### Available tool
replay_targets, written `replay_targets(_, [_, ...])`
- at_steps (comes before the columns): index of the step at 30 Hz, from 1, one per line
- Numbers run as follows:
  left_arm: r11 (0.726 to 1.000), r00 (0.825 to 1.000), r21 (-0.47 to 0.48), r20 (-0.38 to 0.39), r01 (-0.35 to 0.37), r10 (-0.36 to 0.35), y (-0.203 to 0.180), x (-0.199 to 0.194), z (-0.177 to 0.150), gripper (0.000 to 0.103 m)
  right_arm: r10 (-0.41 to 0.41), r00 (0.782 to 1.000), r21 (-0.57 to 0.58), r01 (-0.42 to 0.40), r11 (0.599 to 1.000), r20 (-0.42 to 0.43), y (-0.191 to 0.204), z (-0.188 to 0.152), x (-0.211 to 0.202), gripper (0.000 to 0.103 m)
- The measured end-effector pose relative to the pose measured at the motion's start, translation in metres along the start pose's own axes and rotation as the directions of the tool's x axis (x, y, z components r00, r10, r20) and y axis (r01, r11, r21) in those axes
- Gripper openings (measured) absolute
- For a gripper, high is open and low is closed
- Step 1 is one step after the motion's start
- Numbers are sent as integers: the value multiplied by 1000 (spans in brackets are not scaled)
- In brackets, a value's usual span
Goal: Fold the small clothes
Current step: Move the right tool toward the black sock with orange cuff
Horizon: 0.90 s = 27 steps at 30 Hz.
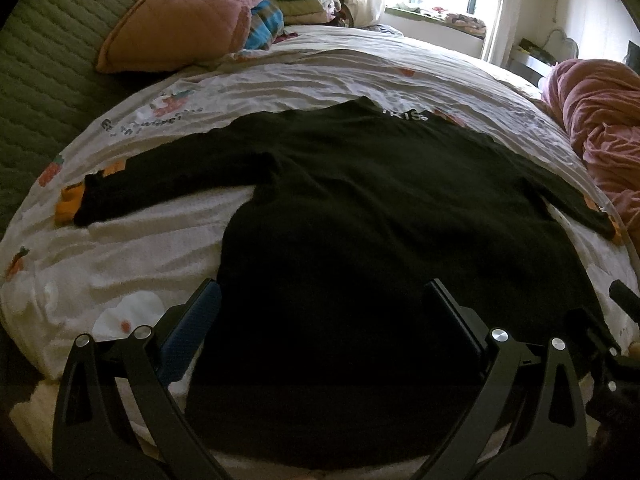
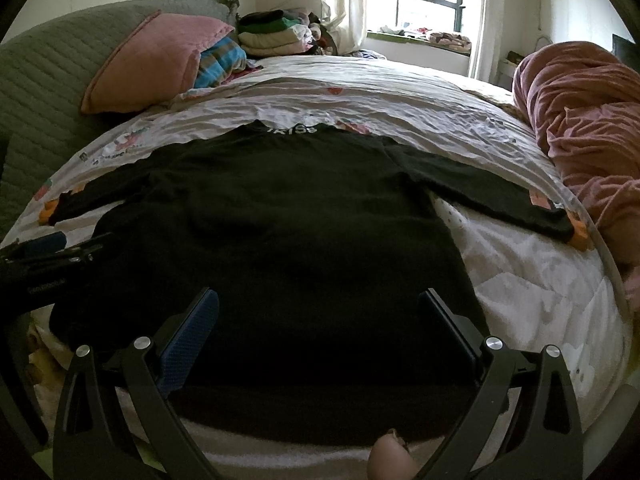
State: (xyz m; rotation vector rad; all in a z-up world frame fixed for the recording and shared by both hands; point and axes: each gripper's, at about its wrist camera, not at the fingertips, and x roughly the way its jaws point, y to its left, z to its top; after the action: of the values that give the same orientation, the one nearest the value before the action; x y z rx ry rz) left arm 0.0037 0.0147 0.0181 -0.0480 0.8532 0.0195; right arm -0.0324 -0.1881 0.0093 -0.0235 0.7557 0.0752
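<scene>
In the left wrist view, a black sweater [image 1: 360,220] is seen spread flat on the bed [image 1: 160,248], its long axis running from the near hem to the far collar, which bears white lettering. Both sleeves are stretched out sideways. The left gripper [image 1: 326,312] is held over the hem, jaws apart.

In the right wrist view, the sweater [image 2: 300,220] is shown plain and dark, collar pointing away. The right gripper [image 2: 320,320] is held above the hem, jaws apart and empty.
</scene>
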Motion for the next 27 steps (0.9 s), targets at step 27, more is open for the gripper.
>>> replay_targets(27, [999,1000,-46,-12,7,-7,-6,45,95,95,-98,994,147,90,985,51,-70,100,57,99])
